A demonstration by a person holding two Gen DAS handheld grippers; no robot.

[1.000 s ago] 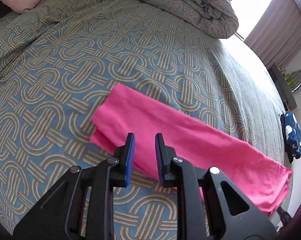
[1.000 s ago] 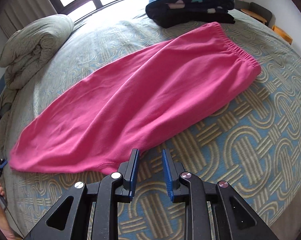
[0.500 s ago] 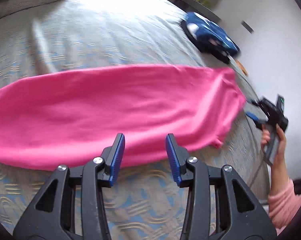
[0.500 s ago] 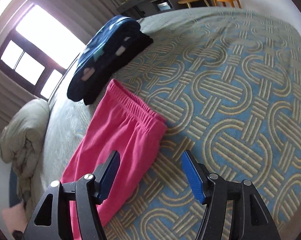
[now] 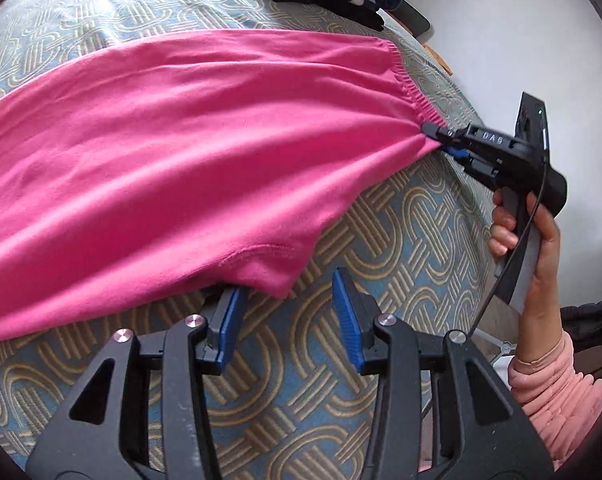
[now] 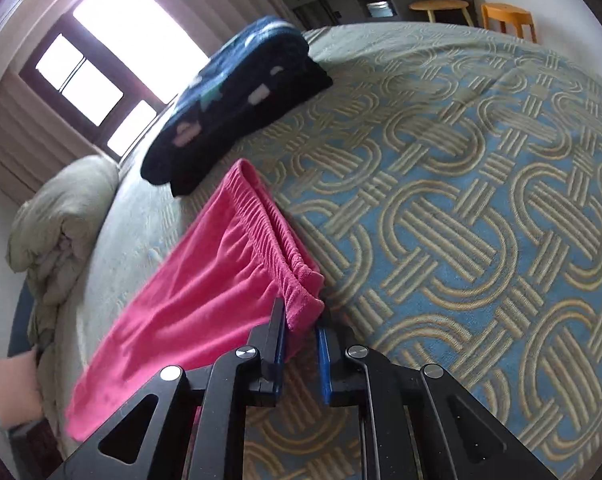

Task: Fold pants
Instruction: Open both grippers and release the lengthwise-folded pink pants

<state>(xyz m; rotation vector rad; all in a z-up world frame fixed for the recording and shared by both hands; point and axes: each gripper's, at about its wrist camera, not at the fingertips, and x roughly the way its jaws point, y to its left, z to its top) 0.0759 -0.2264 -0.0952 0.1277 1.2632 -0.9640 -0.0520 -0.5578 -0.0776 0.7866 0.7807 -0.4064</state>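
Left wrist view shows the pink pants (image 5: 189, 152) spread flat on the patterned bedspread (image 5: 401, 240), the right gripper (image 5: 441, 138) apparently clamped on the waistband corner, and the left gripper (image 5: 287, 320) spread wide at the crotch edge, one finger (image 5: 231, 312) tucked under the fabric.

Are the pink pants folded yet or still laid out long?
Folded only lengthwise. The pink pants lie stretched along the bed; right gripper pinches the waistband corner, left gripper is open at the crotch edge.
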